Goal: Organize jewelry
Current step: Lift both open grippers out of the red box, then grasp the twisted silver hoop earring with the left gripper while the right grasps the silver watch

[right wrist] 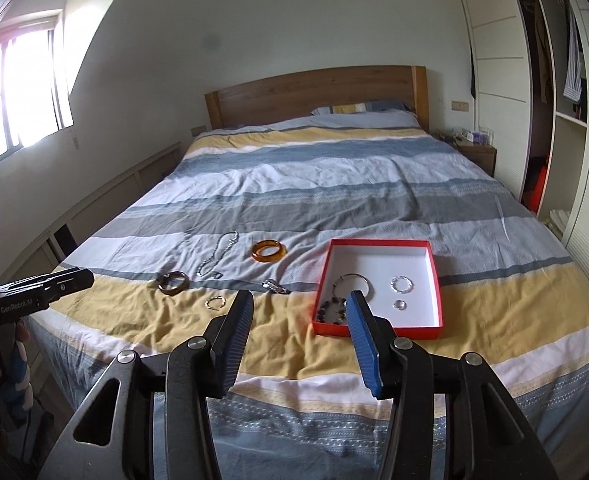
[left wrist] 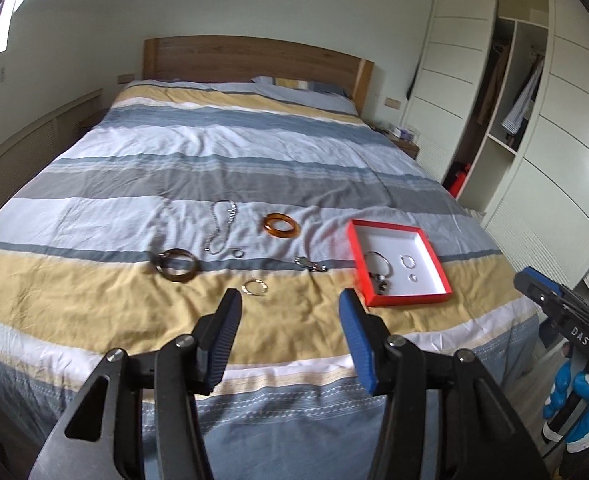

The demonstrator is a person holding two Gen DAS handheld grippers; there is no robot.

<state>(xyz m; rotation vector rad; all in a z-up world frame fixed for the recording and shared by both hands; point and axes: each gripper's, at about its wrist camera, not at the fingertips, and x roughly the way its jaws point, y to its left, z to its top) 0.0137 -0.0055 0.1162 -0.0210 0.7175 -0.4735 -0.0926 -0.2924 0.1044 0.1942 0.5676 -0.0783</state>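
In the left wrist view, the left gripper point(left wrist: 290, 300) has its jaws apart and empty at the bottom centre, and the red box point(left wrist: 408, 296) at centre right already contains a few pieces. In the right wrist view, the right gripper point(right wrist: 300, 304) is also apart and empty; the amber bangle point(right wrist: 269, 251), chain necklace point(right wrist: 218, 255), dark bangle point(right wrist: 172, 283) and small ring point(right wrist: 215, 303) lie on the bed left of centre. I judge the task partly done.

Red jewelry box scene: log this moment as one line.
left tool open, empty | right tool open, empty | red cardboard box on striped bed, holds some pieces | amber bangle, silver chain outside on bedspread
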